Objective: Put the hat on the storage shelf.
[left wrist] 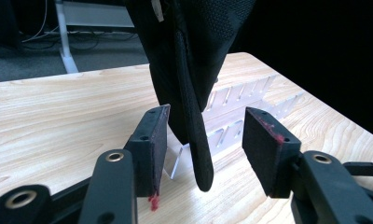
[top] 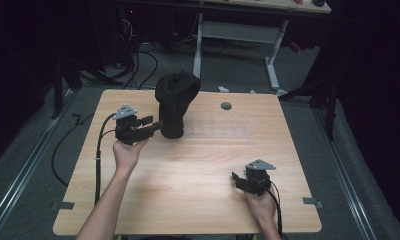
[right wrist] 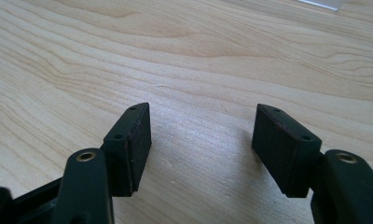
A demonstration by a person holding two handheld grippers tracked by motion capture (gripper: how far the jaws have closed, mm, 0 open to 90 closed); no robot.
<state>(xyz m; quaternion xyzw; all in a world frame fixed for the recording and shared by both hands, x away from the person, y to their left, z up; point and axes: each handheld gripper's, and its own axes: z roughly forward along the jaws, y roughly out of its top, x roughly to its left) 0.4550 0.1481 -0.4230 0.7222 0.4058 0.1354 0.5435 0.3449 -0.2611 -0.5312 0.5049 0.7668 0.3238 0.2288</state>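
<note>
Beside the black cap (top: 175, 102) on a clear stand at the counter's (top: 198, 165) far left, the left gripper's (left wrist: 205, 140) wide fingers bracket its strap, nothing gripped yet; the right gripper (right wrist: 201, 140), well apart, is held wide, empty.

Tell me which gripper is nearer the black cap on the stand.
Left. The left gripper has the black cap hanging between its open jaws; the right gripper rests far off.

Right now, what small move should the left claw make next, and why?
Probably close. The left claw stands open, and a hanging edge of the black fabric item already sits between its pads, apart from both. The right claw rests open over the bare table.
</note>
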